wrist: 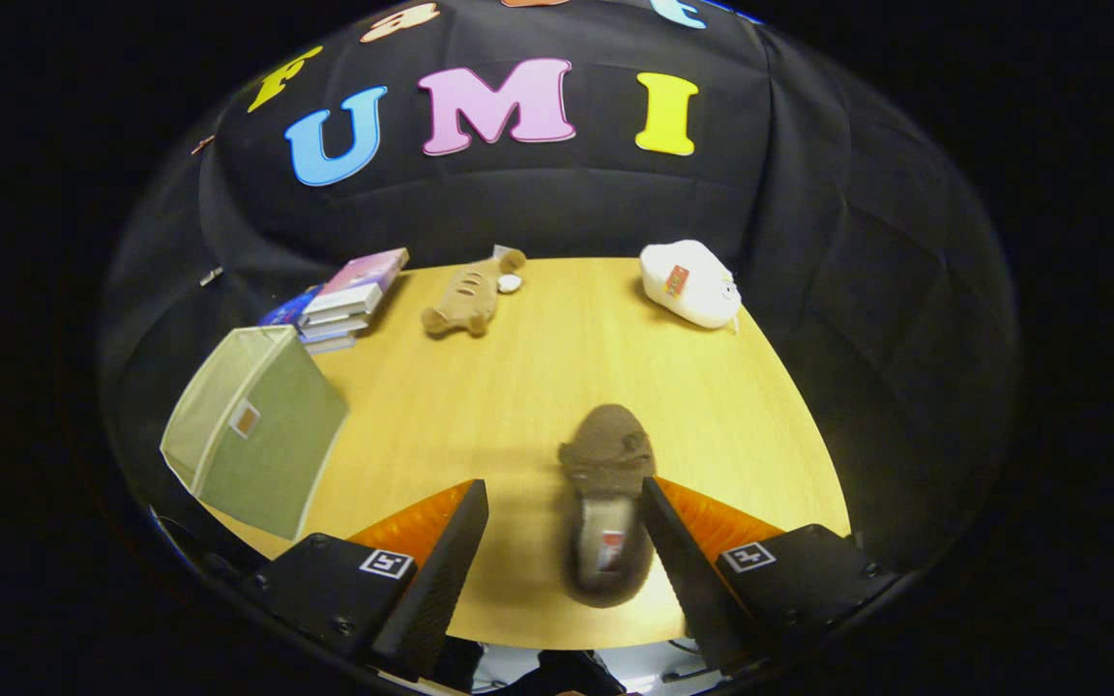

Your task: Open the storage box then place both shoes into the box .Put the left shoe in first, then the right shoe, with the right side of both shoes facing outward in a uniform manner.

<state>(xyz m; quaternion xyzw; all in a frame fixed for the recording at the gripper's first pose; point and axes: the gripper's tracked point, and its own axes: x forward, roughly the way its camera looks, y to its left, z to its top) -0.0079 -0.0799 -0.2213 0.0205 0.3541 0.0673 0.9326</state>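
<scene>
A brown fuzzy shoe [607,503] lies on the wooden table [518,387], toe pointing away from me and its heel end blurred. It sits between my fingers, close against the right finger [673,541] and well apart from the left finger [441,551]. My gripper [562,486] is open wide, and neither finger presses on the shoe. The green fabric storage box [257,425] stands at the table's left edge, beyond and to the left of my left finger. I cannot tell whether it is open.
A stack of books [349,300] lies behind the box. A tan plush fish [468,298] lies at the back middle of the table. A white plush toy [692,282] rests at the back right. The table's near edge runs just under my fingers.
</scene>
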